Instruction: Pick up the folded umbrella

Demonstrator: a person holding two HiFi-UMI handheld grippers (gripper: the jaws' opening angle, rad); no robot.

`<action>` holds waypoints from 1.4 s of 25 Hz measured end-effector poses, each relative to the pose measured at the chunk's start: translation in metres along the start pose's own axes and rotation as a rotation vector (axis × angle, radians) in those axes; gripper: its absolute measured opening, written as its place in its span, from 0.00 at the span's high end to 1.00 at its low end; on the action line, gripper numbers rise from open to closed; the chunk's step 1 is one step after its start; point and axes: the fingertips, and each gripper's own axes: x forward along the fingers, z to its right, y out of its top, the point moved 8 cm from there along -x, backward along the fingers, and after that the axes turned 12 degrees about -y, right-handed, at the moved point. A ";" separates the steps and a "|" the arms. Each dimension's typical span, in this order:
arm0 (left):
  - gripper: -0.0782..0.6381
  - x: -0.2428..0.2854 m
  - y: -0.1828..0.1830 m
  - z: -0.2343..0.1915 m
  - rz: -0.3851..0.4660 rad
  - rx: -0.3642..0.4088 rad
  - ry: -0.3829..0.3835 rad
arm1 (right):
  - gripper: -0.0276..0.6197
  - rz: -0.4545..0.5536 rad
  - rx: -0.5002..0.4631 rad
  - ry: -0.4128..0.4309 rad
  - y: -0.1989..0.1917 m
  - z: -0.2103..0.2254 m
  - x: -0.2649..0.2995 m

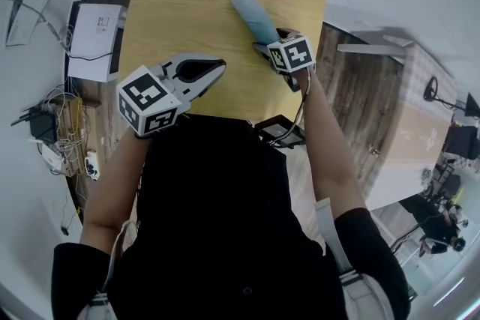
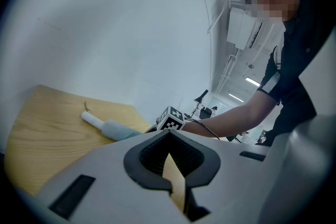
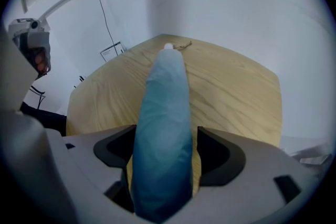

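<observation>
Folded umbrella (image 1: 253, 13) in right hand-held gripper (image 3: 164, 139)

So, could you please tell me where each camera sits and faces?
Head view: head-mounted, facing down at the light wooden table; forearms, left gripper, right gripper show.
Left gripper view: on that gripper, facing across its shut jaws; an arm shows.
Right gripper view: on that gripper, facing along the pale blue folded umbrella between its jaws.
Shared by all: table, umbrella.
</observation>
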 end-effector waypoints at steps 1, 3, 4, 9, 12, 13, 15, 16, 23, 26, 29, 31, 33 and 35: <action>0.88 -0.001 0.000 0.000 0.000 0.001 0.001 | 0.41 -0.015 0.004 -0.005 -0.002 0.000 0.001; 0.88 -0.001 0.000 0.000 0.004 0.001 0.004 | 0.41 -0.032 0.010 -0.012 -0.006 0.001 0.003; 0.88 -0.001 0.000 0.000 0.006 0.001 0.005 | 0.41 -0.036 0.009 -0.015 -0.006 0.001 0.004; 0.88 0.000 0.000 -0.001 0.011 -0.005 0.005 | 0.41 -0.042 -0.002 -0.023 -0.005 0.002 0.004; 0.88 0.001 -0.002 -0.002 0.013 -0.013 0.005 | 0.41 -0.029 0.007 -0.026 -0.004 0.002 0.004; 0.88 0.001 -0.003 -0.001 0.013 -0.015 0.004 | 0.41 -0.025 0.011 -0.028 -0.005 0.002 0.004; 0.88 0.003 -0.004 0.000 0.006 -0.014 0.000 | 0.41 -0.017 0.017 -0.036 -0.006 0.002 0.003; 0.88 0.005 -0.005 0.002 0.000 -0.013 -0.004 | 0.41 -0.016 0.017 -0.042 -0.007 0.001 0.003; 0.88 0.010 -0.008 0.007 -0.013 -0.014 -0.022 | 0.53 -0.025 -0.019 -0.072 -0.006 0.001 0.002; 0.88 0.009 -0.010 0.008 -0.013 -0.017 -0.023 | 0.54 -0.017 -0.005 -0.063 -0.007 0.003 0.003; 0.88 0.008 -0.011 0.010 -0.015 -0.013 -0.020 | 0.56 -0.006 0.003 -0.064 -0.007 0.004 0.002; 0.88 0.008 -0.011 0.013 -0.020 -0.007 -0.017 | 0.57 0.003 0.011 -0.061 -0.008 0.005 0.001; 0.88 0.007 -0.009 0.014 -0.021 -0.005 -0.017 | 0.58 0.012 0.030 -0.046 -0.010 0.006 -0.002; 0.88 0.006 -0.009 0.014 -0.022 -0.004 -0.013 | 0.58 0.029 0.054 -0.020 -0.011 0.005 -0.005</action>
